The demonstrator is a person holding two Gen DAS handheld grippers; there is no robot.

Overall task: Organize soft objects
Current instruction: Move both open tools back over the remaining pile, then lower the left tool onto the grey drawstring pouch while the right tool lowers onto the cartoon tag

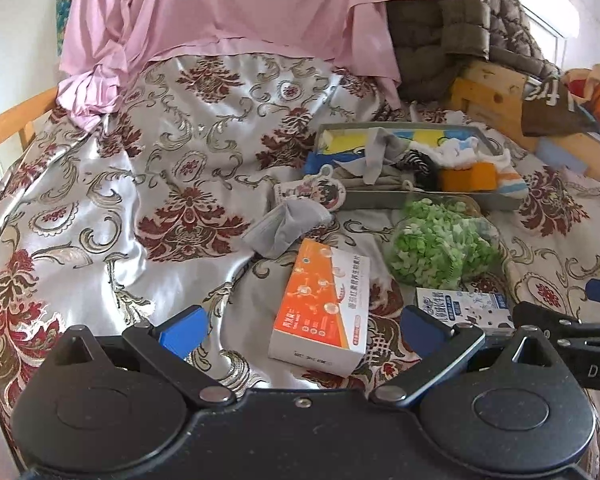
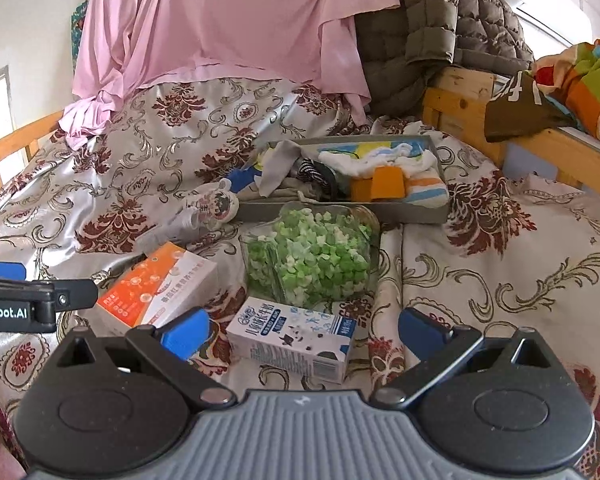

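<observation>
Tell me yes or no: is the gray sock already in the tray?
No. In the left wrist view the gray sock lies on the bedspread, outside the tray, near the orange box.

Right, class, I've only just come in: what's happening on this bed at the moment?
A person holds two tools over a bed with a floral satin cover. The left tool and right tool are both open and hold nothing. A grey shallow tray already holds socks and small cloths. A loose grey sock lies outside it, beside an orange-and-white carton, a clear container of green bits and a blue-and-white milk carton. Sorting looks unfinished.
</observation>
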